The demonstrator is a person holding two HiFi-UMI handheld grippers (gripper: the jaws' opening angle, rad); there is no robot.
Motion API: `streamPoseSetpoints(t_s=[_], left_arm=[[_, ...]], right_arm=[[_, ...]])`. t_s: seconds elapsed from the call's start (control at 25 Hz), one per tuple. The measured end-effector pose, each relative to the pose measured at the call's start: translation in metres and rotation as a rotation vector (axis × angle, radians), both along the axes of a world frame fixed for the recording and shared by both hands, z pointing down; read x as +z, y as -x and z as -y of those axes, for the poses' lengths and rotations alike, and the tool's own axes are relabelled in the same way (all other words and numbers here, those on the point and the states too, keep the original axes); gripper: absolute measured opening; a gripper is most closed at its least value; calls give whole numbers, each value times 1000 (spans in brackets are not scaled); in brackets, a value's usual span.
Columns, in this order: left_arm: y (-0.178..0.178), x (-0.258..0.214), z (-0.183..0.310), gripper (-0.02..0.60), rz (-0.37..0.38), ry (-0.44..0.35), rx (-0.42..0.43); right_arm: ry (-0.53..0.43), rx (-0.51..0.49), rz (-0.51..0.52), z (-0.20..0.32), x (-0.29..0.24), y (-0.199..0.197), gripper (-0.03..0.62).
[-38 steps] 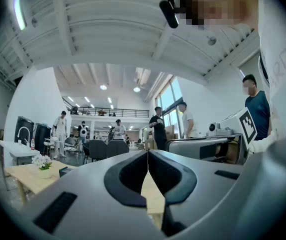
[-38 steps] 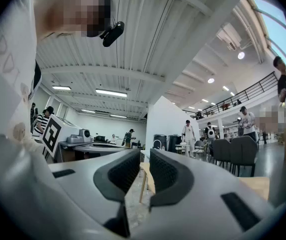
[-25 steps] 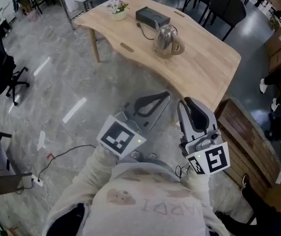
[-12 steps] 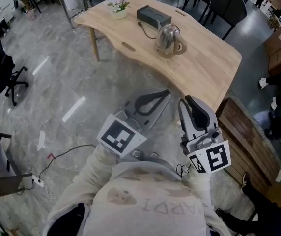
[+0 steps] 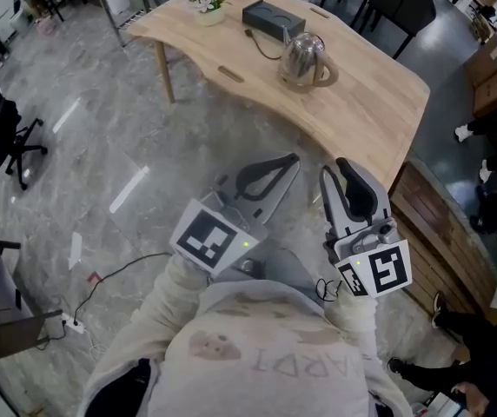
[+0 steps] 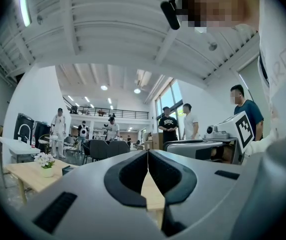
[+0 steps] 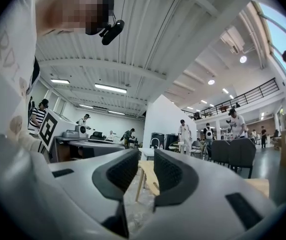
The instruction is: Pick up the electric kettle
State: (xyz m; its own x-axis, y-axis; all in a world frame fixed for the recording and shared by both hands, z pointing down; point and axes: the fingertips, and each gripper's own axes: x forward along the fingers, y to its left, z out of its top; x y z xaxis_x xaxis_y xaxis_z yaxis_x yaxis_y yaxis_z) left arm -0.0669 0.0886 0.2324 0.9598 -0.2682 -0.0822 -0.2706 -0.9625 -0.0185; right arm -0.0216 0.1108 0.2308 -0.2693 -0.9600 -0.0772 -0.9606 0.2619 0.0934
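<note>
The big wooden table (image 5: pixel 379 120) is ahead of you. The kettle (image 5: pixel 303 57) stands upright on it, near a black box (image 5: pixel 272 16), well apart from you. Your left gripper (image 5: pixel 293 158) has its jaws pressed together and holds nothing. Your right gripper (image 5: pixel 333 170) has just been opening a little, with nothing between its jaws. It is likely getting ready to grab the kettle. Both point at the table because you are not close yet.
</note>
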Motion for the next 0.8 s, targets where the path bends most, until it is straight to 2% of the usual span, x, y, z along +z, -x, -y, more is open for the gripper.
streamPoseSetpoints(t_s=[0.2, 0.44, 0.8], left_arm=[[6, 4, 14, 14, 4, 23, -21], [-2, 5, 37, 14, 11, -6, -44], [-37, 9, 90, 14, 22, 18, -72]], right_arm=[[11, -3, -6, 15, 4, 1, 100], [12, -11, -4, 45, 9, -16, 121], [36, -23, -13, 105, 19, -57, 152]])
